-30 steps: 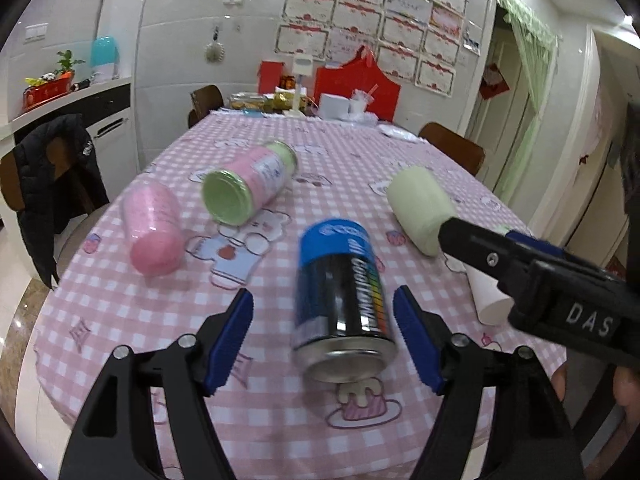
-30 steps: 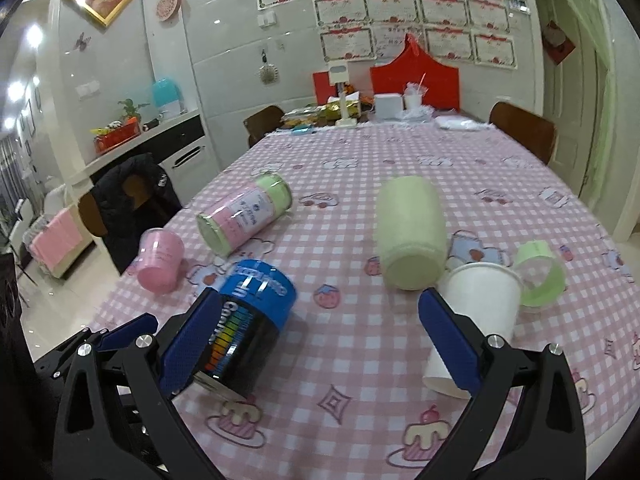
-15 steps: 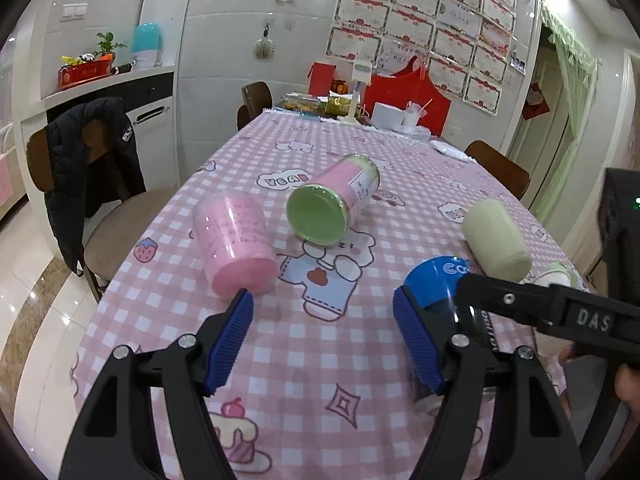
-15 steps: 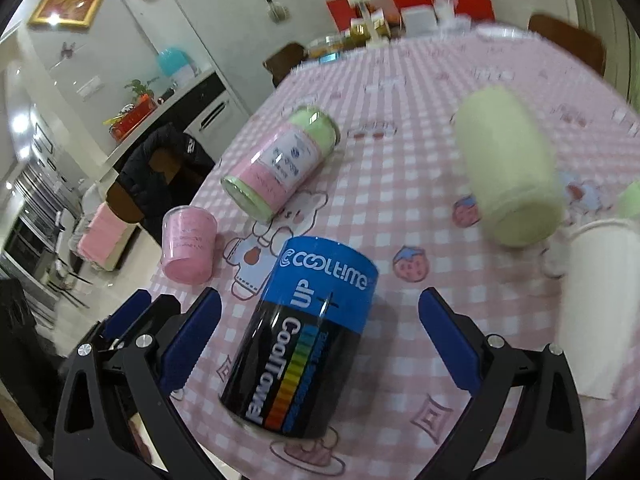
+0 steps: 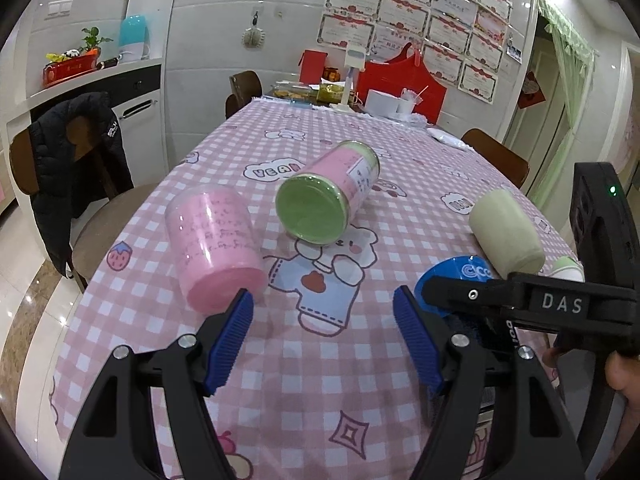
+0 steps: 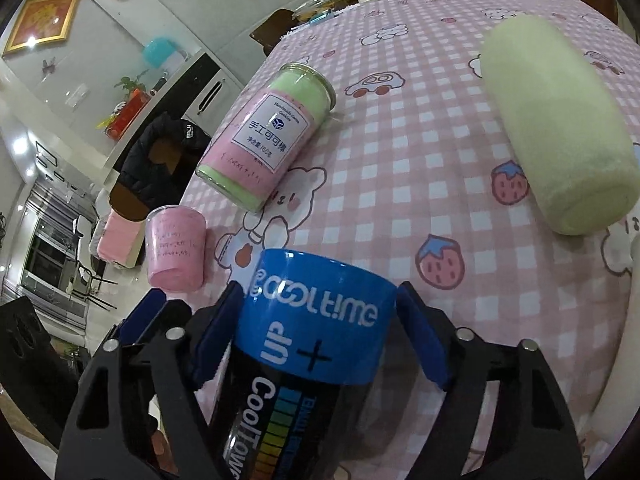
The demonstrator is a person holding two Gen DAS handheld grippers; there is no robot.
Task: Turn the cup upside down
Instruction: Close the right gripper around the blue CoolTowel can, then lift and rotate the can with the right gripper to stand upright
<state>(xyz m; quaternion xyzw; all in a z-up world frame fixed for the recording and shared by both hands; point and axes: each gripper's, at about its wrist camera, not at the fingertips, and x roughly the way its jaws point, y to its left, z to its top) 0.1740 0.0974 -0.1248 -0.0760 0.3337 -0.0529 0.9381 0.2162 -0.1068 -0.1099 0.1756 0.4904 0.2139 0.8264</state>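
Note:
A blue-and-black "CoolTime" can-shaped cup [image 6: 312,344] lies on its side on the pink checked tablecloth. My right gripper [image 6: 320,340] has its blue pads against both sides of the blue band and is shut on it. In the left wrist view the cup's blue end [image 5: 456,280] shows behind the right gripper's black arm [image 5: 532,304]. My left gripper [image 5: 322,344] is open and empty over bare cloth, just right of a pink cup [image 5: 214,248] lying on its side.
A pink-and-green jar [image 5: 328,196] [image 6: 268,136] lies in mid table. A pale green cup [image 5: 506,234] [image 6: 556,124] lies at the right. The pink cup also shows in the right wrist view [image 6: 174,248]. A chair with a black jacket [image 5: 76,176] stands left of the table [image 5: 360,400]; clutter sits at the far end.
My right gripper has moved in over the blue-and-black cup and closed on its blue band. My left gripper has drifted left, away from that cup, and stays open.

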